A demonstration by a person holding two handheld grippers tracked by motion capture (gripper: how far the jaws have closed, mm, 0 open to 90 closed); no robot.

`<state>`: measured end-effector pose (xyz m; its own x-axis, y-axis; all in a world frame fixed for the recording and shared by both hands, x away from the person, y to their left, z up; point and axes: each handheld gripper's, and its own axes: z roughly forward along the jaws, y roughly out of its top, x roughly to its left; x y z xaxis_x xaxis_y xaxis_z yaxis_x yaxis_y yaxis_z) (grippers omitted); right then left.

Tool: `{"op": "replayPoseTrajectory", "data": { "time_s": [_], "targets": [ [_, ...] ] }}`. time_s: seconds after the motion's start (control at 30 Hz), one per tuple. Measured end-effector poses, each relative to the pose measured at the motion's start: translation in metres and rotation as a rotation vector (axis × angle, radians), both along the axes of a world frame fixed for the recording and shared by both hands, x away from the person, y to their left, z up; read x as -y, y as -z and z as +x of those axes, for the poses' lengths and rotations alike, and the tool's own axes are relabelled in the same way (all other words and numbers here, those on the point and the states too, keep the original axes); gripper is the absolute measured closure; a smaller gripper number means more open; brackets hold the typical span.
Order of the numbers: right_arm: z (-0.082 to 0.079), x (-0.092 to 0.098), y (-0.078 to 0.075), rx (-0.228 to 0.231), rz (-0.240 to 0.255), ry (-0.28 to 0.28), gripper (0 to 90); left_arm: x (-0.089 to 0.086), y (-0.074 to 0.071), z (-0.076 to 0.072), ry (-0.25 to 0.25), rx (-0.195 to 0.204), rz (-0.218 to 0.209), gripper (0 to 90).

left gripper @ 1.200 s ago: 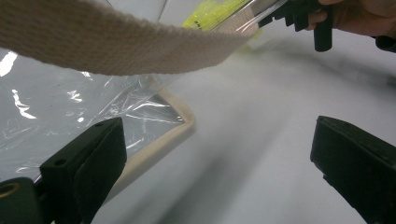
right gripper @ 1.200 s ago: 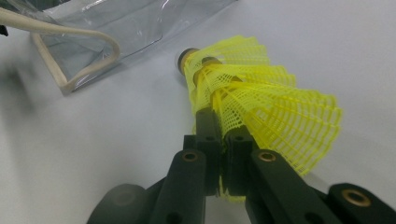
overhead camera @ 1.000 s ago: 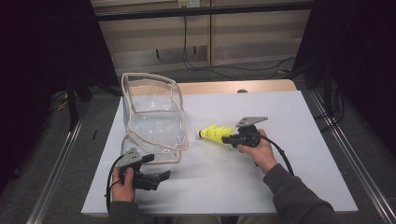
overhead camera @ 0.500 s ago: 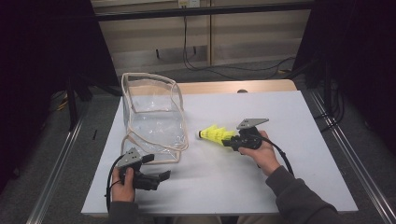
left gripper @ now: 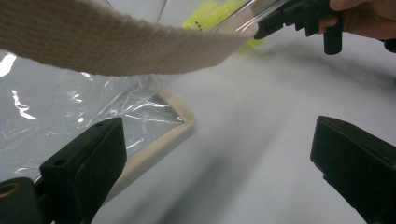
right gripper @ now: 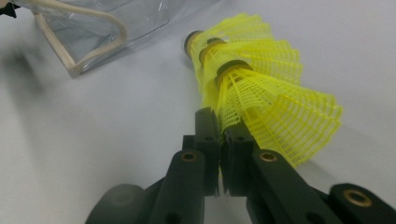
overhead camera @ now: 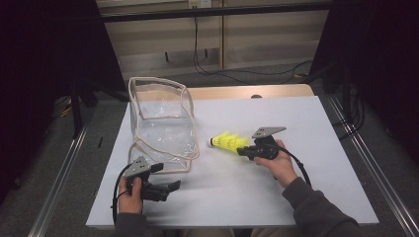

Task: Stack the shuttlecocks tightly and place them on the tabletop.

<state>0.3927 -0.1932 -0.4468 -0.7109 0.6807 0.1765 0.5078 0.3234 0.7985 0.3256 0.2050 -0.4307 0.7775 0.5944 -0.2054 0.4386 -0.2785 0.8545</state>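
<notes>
Shuttlecocks (right gripper: pixel 261 88): bright yellow plastic mesh skirts, fine open lattice, slightly shiny, with dark bands around pale rounded tips. Bag (overhead camera: pixel 160 123): clear glossy plastic film, crinkled and catching glints, edged in cream woven cloth tape. Strap (left gripper: pixel 126 42): the same beige webbing, coarse ribbed weave, matt. Right gripper (right gripper: pixel 219 140): black matt plastic jaws, brass-coloured rivets at the pivots. Left gripper (left gripper: pixel 219 154): black matt pads, faintly grainy. Table (overhead camera: pixel 306 118): smooth matt white top, wood strip at the far edge.

Bright even light on white table (overhead camera: pixel 296 123), dark surround, soft shadows, glare on clear bag (left gripper: pixel 56 116), near strap (left gripper: pixel 116 42) blurred, light source possibly overhead.
</notes>
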Motion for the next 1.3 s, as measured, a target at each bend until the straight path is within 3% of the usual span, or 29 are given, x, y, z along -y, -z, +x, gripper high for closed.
{"op": "replayPoseTrajectory", "data": {
  "time_s": [0.2, 0.57, 0.87, 1.3],
  "targets": [
    [0.001, -0.003, -0.002, 0.023, 0.013, -0.004, 88.7, 0.000, 0.000, 0.000, -0.001, -0.002, -0.001, 3.6],
    [-0.001, -0.009, 0.001, 0.009, 0.000, -0.023, 82.9, 0.000, 0.000, 0.000, -0.002, -0.002, -0.001, 3.6],
    [-0.002, -0.010, 0.001, 0.022, -0.018, -0.011, 66.7, 0.000, 0.000, 0.000, -0.002, 0.001, 0.001, 3.6],
    [-0.008, -0.014, 0.001, 0.025, -0.024, -0.007, 56.7, 0.000, 0.000, 0.000, -0.002, 0.003, -0.004, 3.6]
  ]
}}
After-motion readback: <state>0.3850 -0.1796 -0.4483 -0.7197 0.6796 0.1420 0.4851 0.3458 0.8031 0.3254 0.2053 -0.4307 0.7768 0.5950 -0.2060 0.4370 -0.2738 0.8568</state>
